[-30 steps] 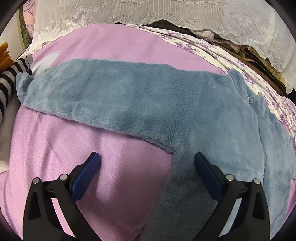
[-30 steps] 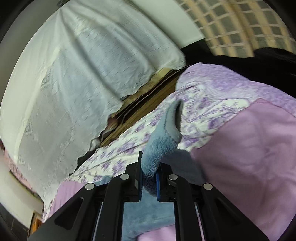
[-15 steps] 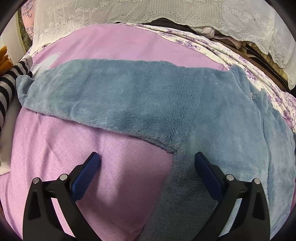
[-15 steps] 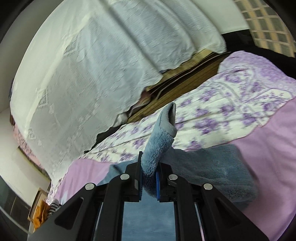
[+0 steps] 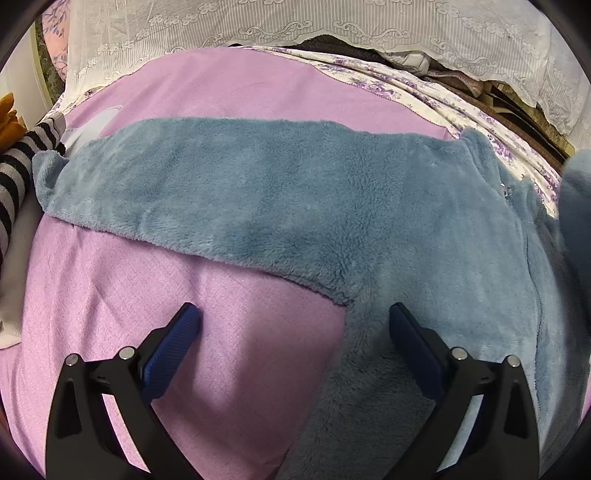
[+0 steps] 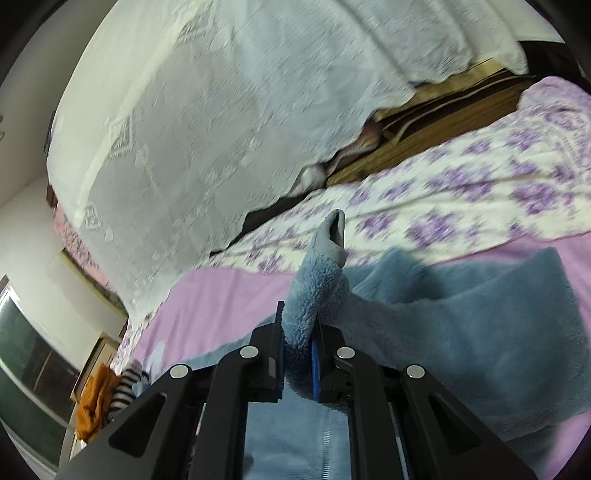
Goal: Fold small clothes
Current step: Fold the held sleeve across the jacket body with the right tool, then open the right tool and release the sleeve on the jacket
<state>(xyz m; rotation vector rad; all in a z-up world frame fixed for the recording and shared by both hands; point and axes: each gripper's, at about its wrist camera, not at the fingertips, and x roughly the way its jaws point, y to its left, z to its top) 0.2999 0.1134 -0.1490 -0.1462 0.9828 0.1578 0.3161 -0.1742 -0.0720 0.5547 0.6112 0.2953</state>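
A fluffy blue-grey fleece garment with a front zip (image 5: 332,206) lies spread on a lilac woven bedspread (image 5: 110,280), and everything else can be placed from it. One long sleeve of the garment stretches flat away from the body toward a black-and-white striped knitted piece (image 5: 18,173) that lies at the sleeve's cuff end, with a mustard-orange cloth (image 5: 9,118) just beyond that. Past the far edge of the garment runs a white sheet printed with purple flowers (image 5: 424,88), and beyond that hangs a white lace cover (image 5: 295,22) draped over dark wooden furniture. The left gripper (image 5: 293,325) hangs over the garment's near side with its jaws spread wide and nothing between them; one blue pad is above bare bedspread and the other above the fleece, close to where the sleeve meets the body. Whether the pads touch the cloth cannot be told. The right gripper (image 6: 298,343) has its jaws pinched narrow on the garment's other sleeve (image 6: 317,288), gripping it near the cuff, so the cuff stands up above the fingers with its grey opening showing, lifted off the garment's body, which spreads below and beside it with the zip visible beneath the gripper.
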